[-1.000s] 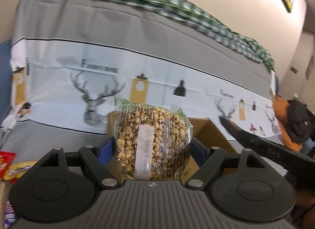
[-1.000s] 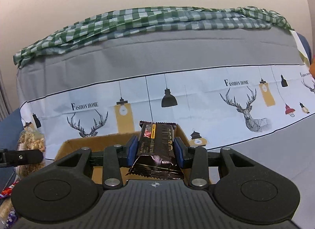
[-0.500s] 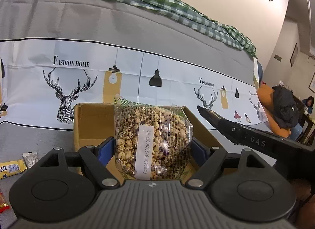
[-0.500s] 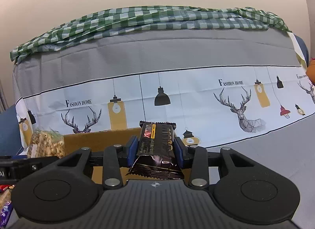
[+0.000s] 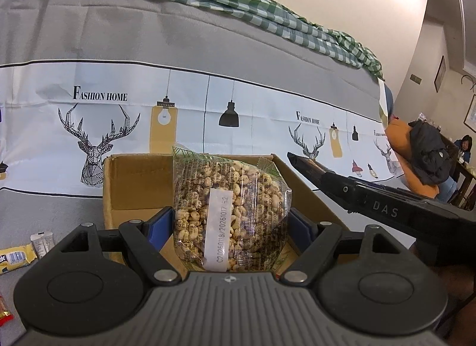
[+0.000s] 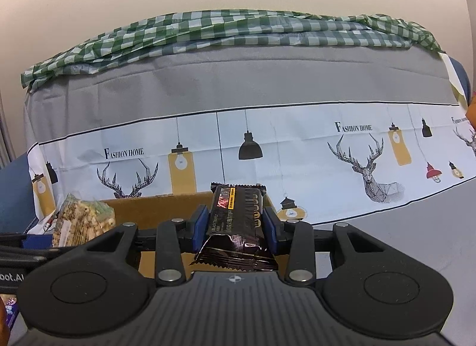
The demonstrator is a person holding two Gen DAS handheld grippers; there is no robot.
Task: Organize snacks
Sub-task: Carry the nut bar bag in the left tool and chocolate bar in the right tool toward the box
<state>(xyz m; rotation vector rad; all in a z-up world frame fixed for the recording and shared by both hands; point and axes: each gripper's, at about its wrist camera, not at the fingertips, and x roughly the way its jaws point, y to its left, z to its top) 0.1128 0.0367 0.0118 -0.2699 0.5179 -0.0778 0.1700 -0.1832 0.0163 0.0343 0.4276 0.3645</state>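
Left gripper [image 5: 232, 221]: clamped on a clear bag of puffed grain snack [image 5: 230, 212], one blue pad on each side of the bag; the bag stands upright with its white date label facing the camera.
Bag position: held in front of the open cardboard box [image 5: 134, 179], over the box's near edge.
Right gripper [image 6: 236, 224]: closed tight on a dark brown chocolate bar wrapper [image 6: 238, 227], gripped by its long sides, the crimped end pointing toward the camera.
Bar position: held above the near part of the cardboard box, whose far wall shows behind it.
Cross view: in the left wrist view the right gripper's black finger comes in from the right, just beside the box's right wall; in the right wrist view the puffed snack bag shows at the left.
Loose snacks: a yellow packet [image 5: 15, 256] and a small silver sachet [image 5: 43, 242] lie on the grey tablecloth [image 5: 44, 206] left of the box.
Backdrop: a deer-and-lamp print cloth [image 6: 297, 149] hangs behind, with a green checked cloth [image 6: 238, 31] along its top.
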